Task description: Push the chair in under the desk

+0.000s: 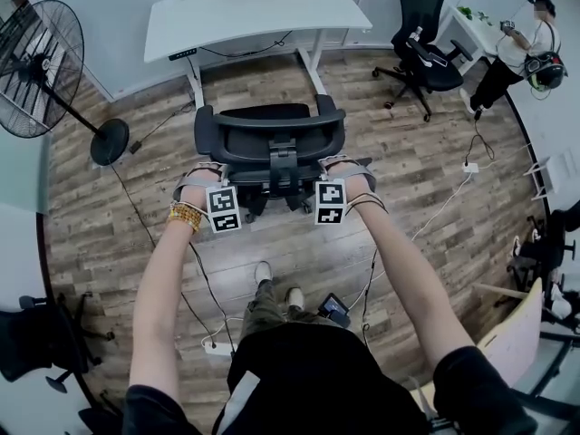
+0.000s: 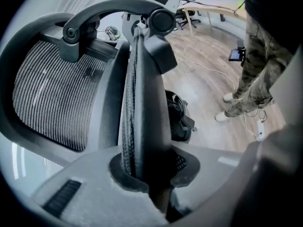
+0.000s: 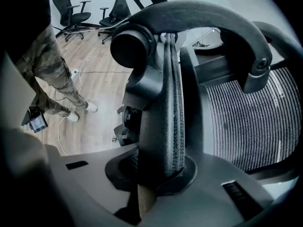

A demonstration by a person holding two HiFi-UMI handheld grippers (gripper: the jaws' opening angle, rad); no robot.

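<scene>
A black mesh office chair (image 1: 270, 139) stands on the wood floor just in front of the white desk (image 1: 254, 12), its seat facing the desk. My left gripper (image 1: 210, 181) is shut on the left part of the backrest's top edge. My right gripper (image 1: 340, 175) is shut on the right part. In the left gripper view the jaws of the left gripper (image 2: 147, 169) pinch the padded backrest rim (image 2: 142, 103). In the right gripper view the right gripper (image 3: 158, 171) clamps the same rim (image 3: 163, 108), with the mesh back (image 3: 246, 122) to its right.
A standing fan (image 1: 41, 71) is at the left beside the desk. A second black chair (image 1: 421, 39) and a person (image 1: 521, 48) are at the back right. Cables and a power strip (image 1: 469, 167) lie on the floor at right. More chairs (image 1: 45, 338) stand at the near left.
</scene>
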